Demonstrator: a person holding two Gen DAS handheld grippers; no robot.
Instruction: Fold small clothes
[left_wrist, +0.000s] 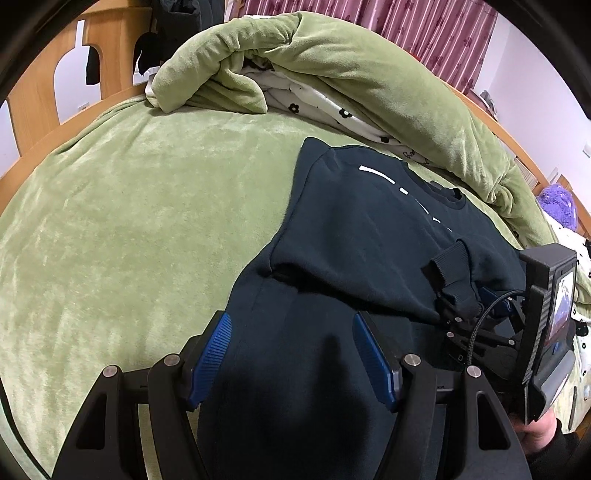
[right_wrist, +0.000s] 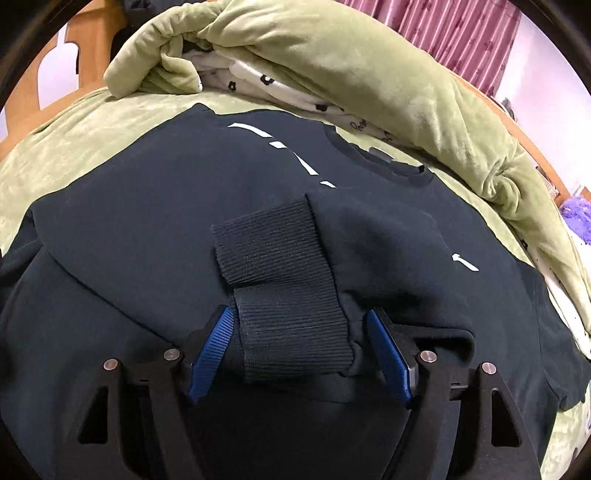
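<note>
In the right wrist view a sweatshirt (right_wrist: 155, 221) lies flat on the bed (right_wrist: 66, 147), filling the middle and lower frame, its collar (right_wrist: 388, 166) toward the upper right. A sleeve is folded across its chest, the cuff (right_wrist: 280, 280) at frame centre, between the spread fingers of the right tongs (right_wrist: 299, 354) at the bottom. Behind the sweatshirt, a rolled quilt (right_wrist: 369, 66) runs across the top and down the right edge. In the left wrist view the sweatshirt lies right of centre, bare bed on the left, the left tongs (left_wrist: 291, 362) over its lower part, the right tongs at the right edge.
</note>
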